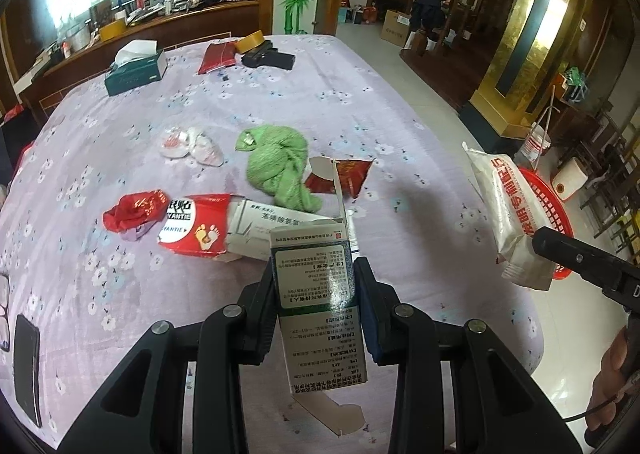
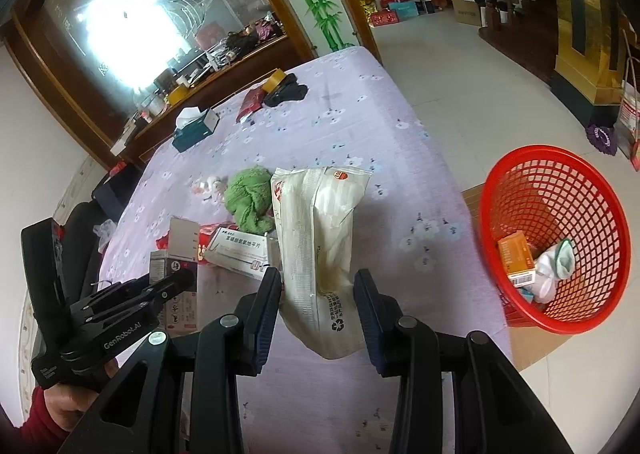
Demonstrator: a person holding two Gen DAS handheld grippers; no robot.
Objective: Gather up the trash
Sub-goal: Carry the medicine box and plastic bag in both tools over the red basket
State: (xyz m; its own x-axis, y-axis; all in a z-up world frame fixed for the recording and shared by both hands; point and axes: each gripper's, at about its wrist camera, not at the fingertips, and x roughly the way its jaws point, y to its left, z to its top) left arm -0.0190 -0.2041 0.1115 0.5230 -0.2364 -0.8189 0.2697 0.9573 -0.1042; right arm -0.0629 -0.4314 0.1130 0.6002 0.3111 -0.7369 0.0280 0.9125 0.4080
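Observation:
My left gripper [image 1: 314, 274] is shut on an opened green-and-white medicine box [image 1: 316, 294], held upright above the purple floral tablecloth [image 1: 280, 106]. My right gripper [image 2: 318, 278] is shut on a white plastic packet [image 2: 320, 238], which also shows at the right of the left wrist view [image 1: 508, 210]. A red mesh basket [image 2: 560, 174] stands off the table's right edge with an orange box and white scraps inside. On the cloth lie a green rag [image 1: 280, 170], a red-and-white box [image 1: 196, 226], a white carton [image 1: 276, 222], a crumpled red wrapper [image 1: 132, 210], a torn red packet [image 1: 348, 174] and clear wrappers [image 1: 192, 142].
At the table's far end are a tissue box [image 1: 136, 70], a tape roll [image 1: 250, 42], a black item [image 1: 268, 58] and a red pouch [image 1: 218, 56]. A phone [image 1: 26, 366] lies near the left edge. A tiled floor and a wooden sideboard surround the table.

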